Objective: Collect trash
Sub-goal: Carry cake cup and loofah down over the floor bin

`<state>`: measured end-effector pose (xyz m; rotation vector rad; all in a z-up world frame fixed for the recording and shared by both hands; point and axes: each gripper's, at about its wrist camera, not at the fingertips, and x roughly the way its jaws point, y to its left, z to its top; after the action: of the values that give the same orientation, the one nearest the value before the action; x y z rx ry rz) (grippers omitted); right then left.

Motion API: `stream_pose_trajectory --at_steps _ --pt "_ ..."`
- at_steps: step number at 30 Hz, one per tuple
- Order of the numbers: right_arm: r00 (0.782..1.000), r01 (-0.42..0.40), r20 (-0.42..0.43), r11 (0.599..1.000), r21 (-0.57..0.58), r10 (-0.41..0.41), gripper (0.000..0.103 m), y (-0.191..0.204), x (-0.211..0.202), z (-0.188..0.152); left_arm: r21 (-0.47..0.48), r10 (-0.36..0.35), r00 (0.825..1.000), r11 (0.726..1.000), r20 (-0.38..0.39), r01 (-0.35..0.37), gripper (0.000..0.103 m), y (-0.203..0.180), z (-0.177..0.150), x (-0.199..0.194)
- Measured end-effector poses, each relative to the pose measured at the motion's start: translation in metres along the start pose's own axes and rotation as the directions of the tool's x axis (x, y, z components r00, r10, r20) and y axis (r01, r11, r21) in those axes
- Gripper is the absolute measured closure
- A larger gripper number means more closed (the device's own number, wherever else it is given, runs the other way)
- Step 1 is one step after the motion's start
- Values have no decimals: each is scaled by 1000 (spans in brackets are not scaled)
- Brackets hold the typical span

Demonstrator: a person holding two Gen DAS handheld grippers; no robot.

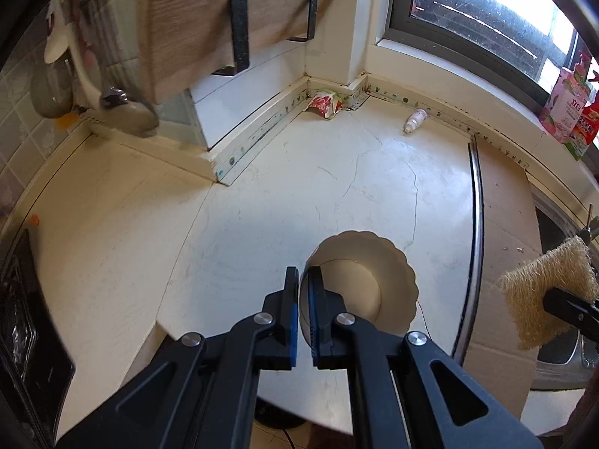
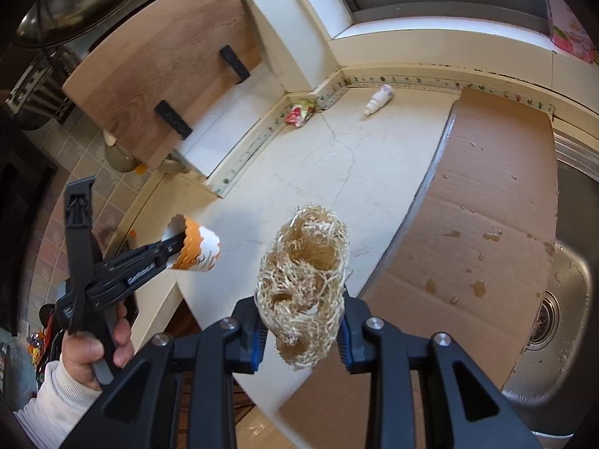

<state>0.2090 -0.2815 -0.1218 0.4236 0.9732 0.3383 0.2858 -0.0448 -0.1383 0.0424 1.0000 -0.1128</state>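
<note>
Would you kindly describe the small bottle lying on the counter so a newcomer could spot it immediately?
Start at the window and drop to the pale cracked countertop below it. Along the back edge, right of the corner where a crumpled red-and-green wrapper sits, lies the small white bottle. It alone is smooth, white and tipped on its side, with a tapered nozzle.

Each camera sat just behind its own tongs and looked steeply down along them at the cracked cream desk (image 1: 262, 205). The left view looked past the left tongs (image 1: 305, 299) toward the corner under the window. The right view stood to the right of it and took in the left tongs (image 2: 179, 241) from the side. Both views shared the crumpled red-and-green wrapper (image 1: 325, 104) (image 2: 298, 113) and the small white bottle (image 1: 414, 119) (image 2: 378, 99) far beyond the tongs.
</note>
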Motion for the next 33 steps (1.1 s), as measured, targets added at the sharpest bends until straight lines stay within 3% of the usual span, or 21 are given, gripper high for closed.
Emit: stream_pose_trajectory --at_steps 10,15,24,29,33 --pt "994 -101 -42 987 -126 96 73 52 -37 -42 -120 22 1000 993 17 -20 100 20 -73 -125" --pt "985 -158 -100 969 -188 141 73 77 -38 -68 -173 57 998 983 -19 -60 100 29 -129 -149" --pt "953 -218 -270 930 -298 137 73 116 11 -130 -323 60 982 939 -177 -116 100 61 -235 -103" --pt "924 -220 -372 915 -339 85 73 127 58 -168 -357 64 968 922 -241 -150 100 74 -269 -63" --pt "900 -197 -435 906 -374 16 73 132 103 -193 -388 27 958 911 -286 -141 100 87 -290 -16"
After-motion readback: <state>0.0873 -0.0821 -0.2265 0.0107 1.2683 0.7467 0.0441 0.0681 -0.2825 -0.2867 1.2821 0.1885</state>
